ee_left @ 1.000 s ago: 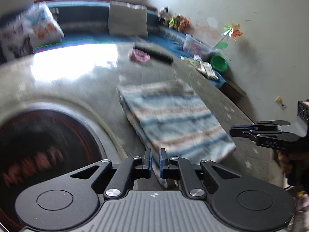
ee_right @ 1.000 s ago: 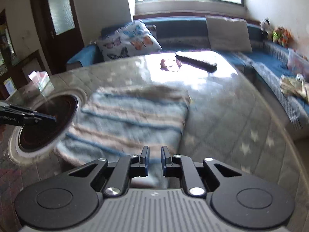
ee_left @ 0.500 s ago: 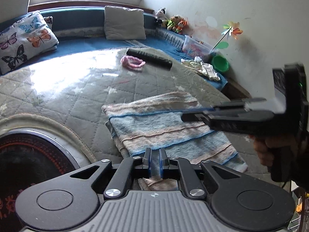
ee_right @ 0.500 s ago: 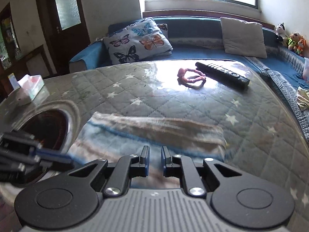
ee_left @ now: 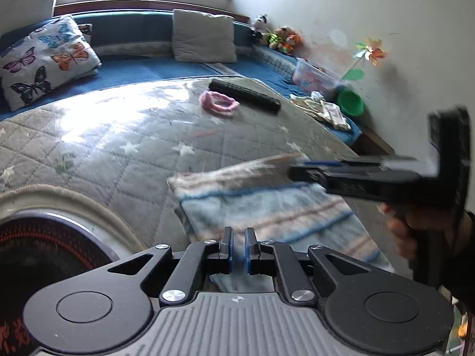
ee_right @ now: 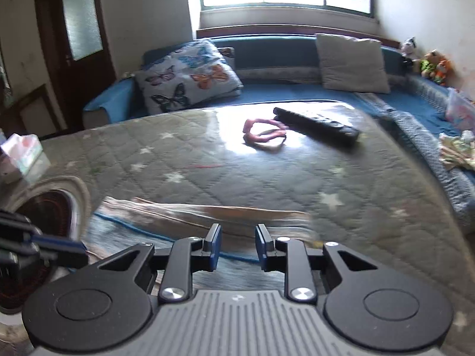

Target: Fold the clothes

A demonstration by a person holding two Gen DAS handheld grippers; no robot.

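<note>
One folded striped garment lay on the quilted worktop, directly under and ahead of both grippers, two of them in all. The left gripper had its jaws nearly together with only a thin slit between the blue pads; whether cloth sat in that slit could not be told. The right gripper hovered over the garment's near part with its jaws clearly apart and nothing between them. In the right wrist view the garment's long axis ran left to right across the frame, its brown folded edge facing away toward the window. Farther off lay one pink hair band touching or just beside one black remote. Beyond, two cushions rested on the blue sofa.
</note>
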